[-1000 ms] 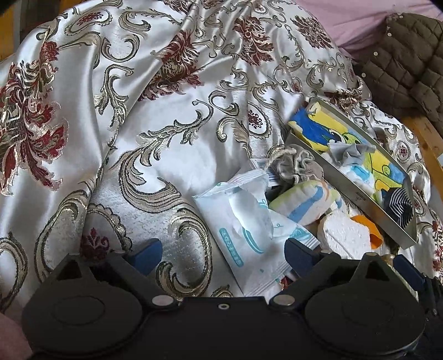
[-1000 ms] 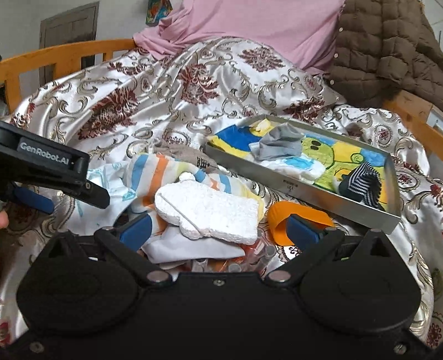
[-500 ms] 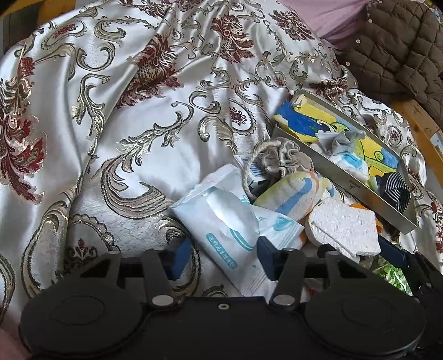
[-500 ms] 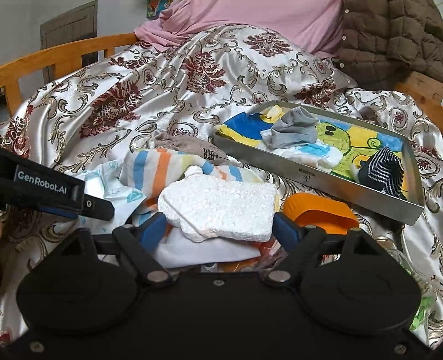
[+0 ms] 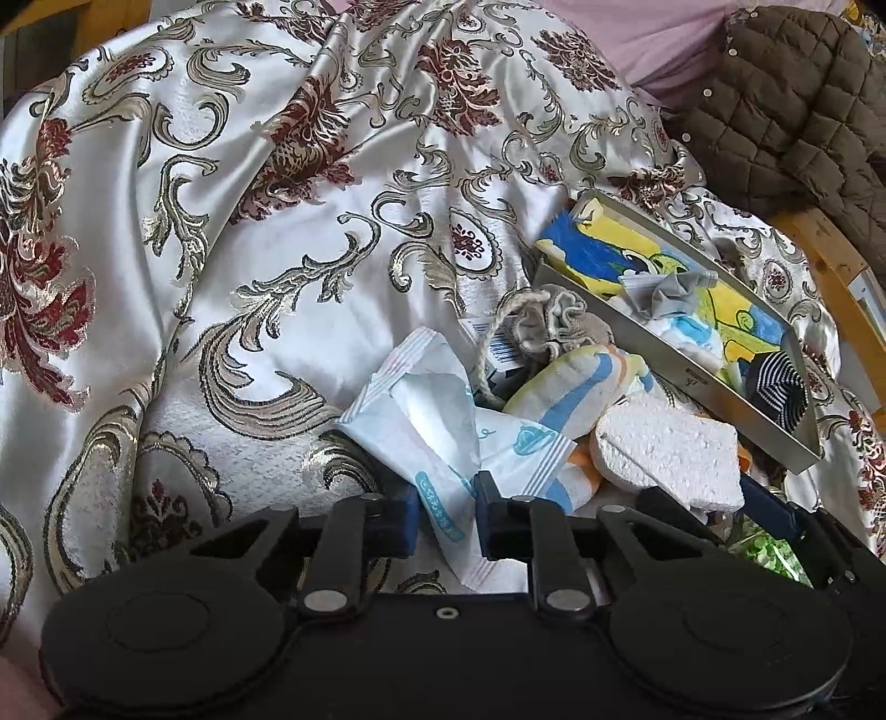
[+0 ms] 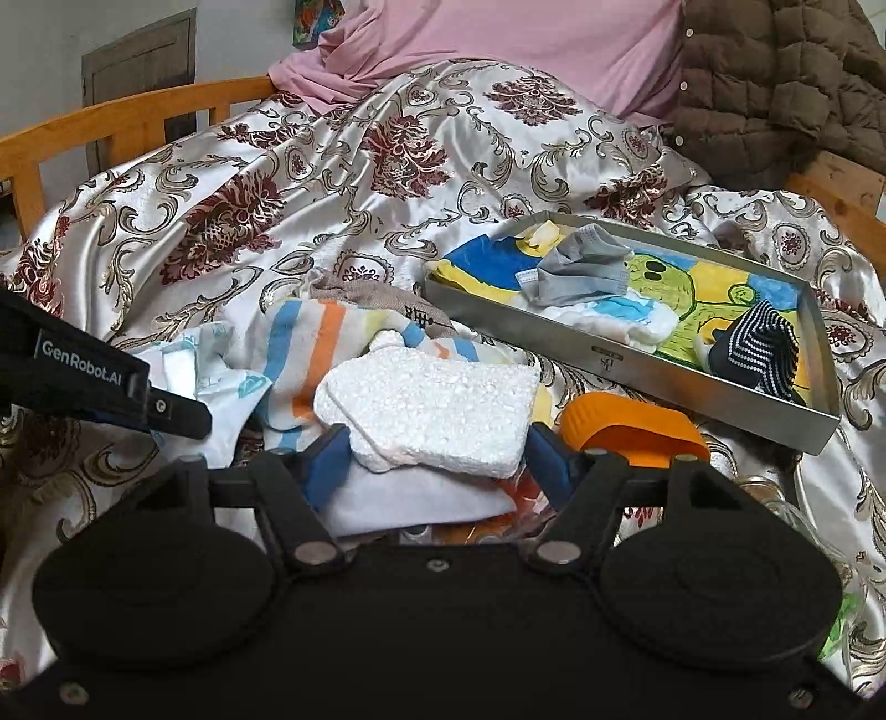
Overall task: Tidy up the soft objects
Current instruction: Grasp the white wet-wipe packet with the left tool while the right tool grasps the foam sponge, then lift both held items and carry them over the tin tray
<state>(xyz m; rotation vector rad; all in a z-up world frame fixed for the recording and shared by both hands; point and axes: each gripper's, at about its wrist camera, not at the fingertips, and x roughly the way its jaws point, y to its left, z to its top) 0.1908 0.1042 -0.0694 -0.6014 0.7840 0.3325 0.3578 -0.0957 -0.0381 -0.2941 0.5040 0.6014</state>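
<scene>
A white and blue tissue packet lies crumpled at the near edge of a pile of soft things on the satin bedspread. My left gripper pinches its lower part between the blue pads while the jaws are still closing. A white foam block tops the pile in the right wrist view. My right gripper straddles it, its jaws closing with a pad against each end. A metal tray to the right holds a grey mask, a dark striped sock and cloths.
A striped cloth, a grey drawstring pouch and an orange piece lie in the pile. A brown quilted jacket and pink fabric sit at the back. A wooden bed rail borders the left.
Both grippers' jaws have narrowed. The left pads came together on the tissue packet, which crumpled and rose. The right pads drew in to the foam block's ends.
</scene>
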